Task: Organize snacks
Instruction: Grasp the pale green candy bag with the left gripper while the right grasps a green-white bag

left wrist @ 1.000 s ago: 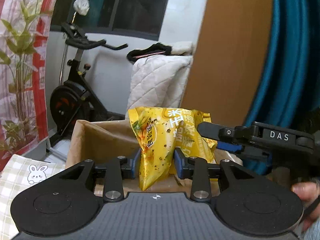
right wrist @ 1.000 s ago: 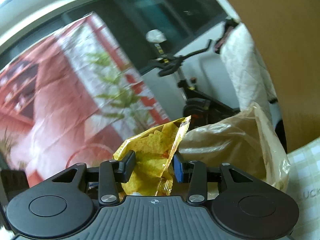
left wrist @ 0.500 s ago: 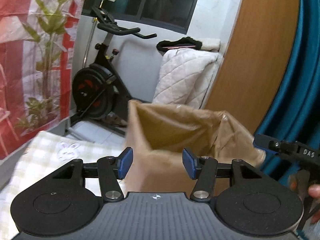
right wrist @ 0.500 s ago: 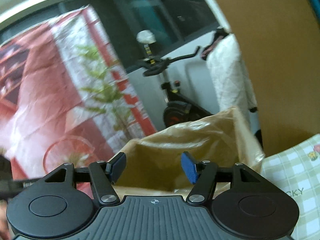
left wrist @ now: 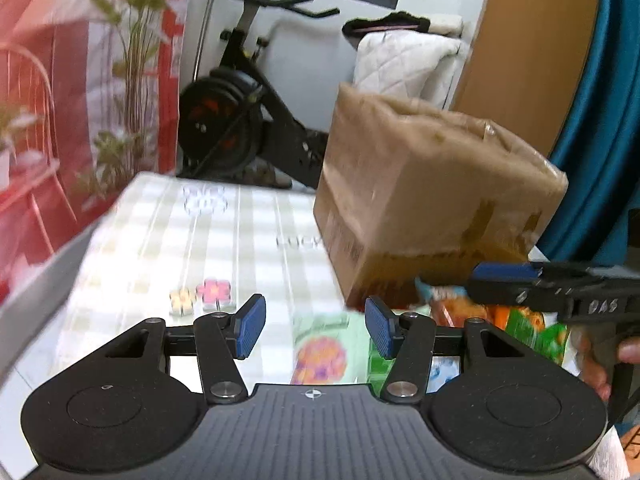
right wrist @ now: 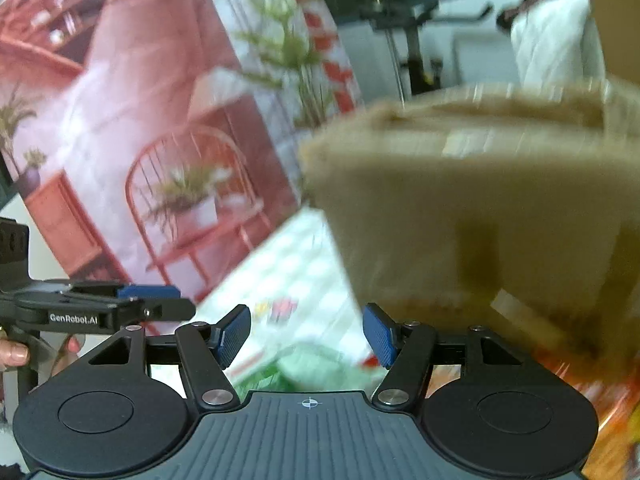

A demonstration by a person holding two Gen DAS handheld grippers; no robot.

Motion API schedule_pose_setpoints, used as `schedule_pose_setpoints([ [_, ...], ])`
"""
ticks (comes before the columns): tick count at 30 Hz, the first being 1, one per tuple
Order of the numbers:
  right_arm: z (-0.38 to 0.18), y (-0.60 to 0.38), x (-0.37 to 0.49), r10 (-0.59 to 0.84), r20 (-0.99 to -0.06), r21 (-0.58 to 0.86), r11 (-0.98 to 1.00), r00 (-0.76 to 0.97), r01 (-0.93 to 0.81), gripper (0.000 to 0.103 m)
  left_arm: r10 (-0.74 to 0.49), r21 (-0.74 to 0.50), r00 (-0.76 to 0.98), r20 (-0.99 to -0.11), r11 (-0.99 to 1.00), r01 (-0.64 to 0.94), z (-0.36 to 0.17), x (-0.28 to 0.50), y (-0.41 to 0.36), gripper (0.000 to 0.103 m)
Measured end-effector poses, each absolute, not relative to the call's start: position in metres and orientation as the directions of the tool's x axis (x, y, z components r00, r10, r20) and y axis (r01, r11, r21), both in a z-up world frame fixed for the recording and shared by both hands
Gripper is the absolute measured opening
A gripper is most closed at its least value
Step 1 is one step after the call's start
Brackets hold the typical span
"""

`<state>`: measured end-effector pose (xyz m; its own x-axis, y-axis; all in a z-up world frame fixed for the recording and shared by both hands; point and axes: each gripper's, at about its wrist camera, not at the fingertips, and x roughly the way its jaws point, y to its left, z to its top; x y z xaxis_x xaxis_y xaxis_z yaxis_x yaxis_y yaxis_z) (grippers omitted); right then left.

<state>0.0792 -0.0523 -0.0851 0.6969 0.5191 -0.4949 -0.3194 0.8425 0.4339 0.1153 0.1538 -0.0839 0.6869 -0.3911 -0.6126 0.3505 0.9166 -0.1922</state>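
Note:
A brown cardboard box (left wrist: 420, 200) lined with a clear bag stands on the checked tablecloth (left wrist: 192, 248); its contents are hidden. My left gripper (left wrist: 316, 332) is open and empty above a green snack packet (left wrist: 320, 344) in front of the box. More orange and green packets (left wrist: 532, 324) lie to the right, under my right gripper (left wrist: 484, 276). In the right wrist view my right gripper (right wrist: 306, 332) is open and empty, low before the box (right wrist: 480, 220) and over a blurred green packet (right wrist: 312, 368). The left gripper (right wrist: 160, 300) shows at its left.
An exercise bike (left wrist: 240, 112), a quilted white cover (left wrist: 404, 60) and a wooden panel (left wrist: 520, 40) stand behind the table. A red printed backdrop (right wrist: 140, 140) hangs at the left. Orange packets (right wrist: 600, 400) lie at the box's right foot. A person's fingers (left wrist: 628, 350) hold the right gripper's handle.
Both grippers have let go of the yellow chip bag, which is no longer in view, and opened. Both have drawn back from the box and sunk toward the packets on the table.

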Motion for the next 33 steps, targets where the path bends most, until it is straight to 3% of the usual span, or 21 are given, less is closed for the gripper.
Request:
schedule_pose_setpoints([
  [2,-0.099,-0.04,0.079,0.514,-0.527,0.446,0.845,0.677,-0.295,0.069,-0.414,-0.215,0.668,-0.618,0.907,0.362,-0.093,0.116,0.158,0.058],
  [5,-0.113,-0.03,0.085,0.491,-0.56,0.46,0.854,0.668,-0.242,0.072,-0.442,-0.251,0.641,-0.627,0.894,0.371,-0.107,0.119,0.162,0.062],
  [9,-0.126,-0.03,0.086,0.494,-0.581,0.506,0.841,0.647,-0.189,0.075,-0.484,-0.305,0.619,-0.619,0.874,0.378,-0.122,0.124,0.162,0.068],
  [21,-0.159,-0.035,0.097,0.516,-0.616,0.621,0.783,0.595,-0.037,0.08,-0.552,-0.359,0.54,-0.635,0.83,0.427,-0.153,0.12,0.16,0.071],
  [27,-0.171,-0.031,0.102,0.543,-0.62,0.664,0.747,0.567,0.011,0.079,-0.585,-0.401,0.503,-0.636,0.808,0.432,-0.168,0.121,0.159,0.073],
  [31,-0.173,-0.029,0.103,0.569,-0.601,0.68,0.733,0.562,-0.016,0.06,-0.6,-0.412,0.494,-0.63,0.797,0.441,-0.172,0.12,0.156,0.067],
  [33,-0.172,-0.028,0.102,0.569,-0.595,0.679,0.734,0.567,-0.025,0.058,-0.602,-0.406,0.501,-0.621,0.794,0.452,-0.171,0.117,0.154,0.063],
])
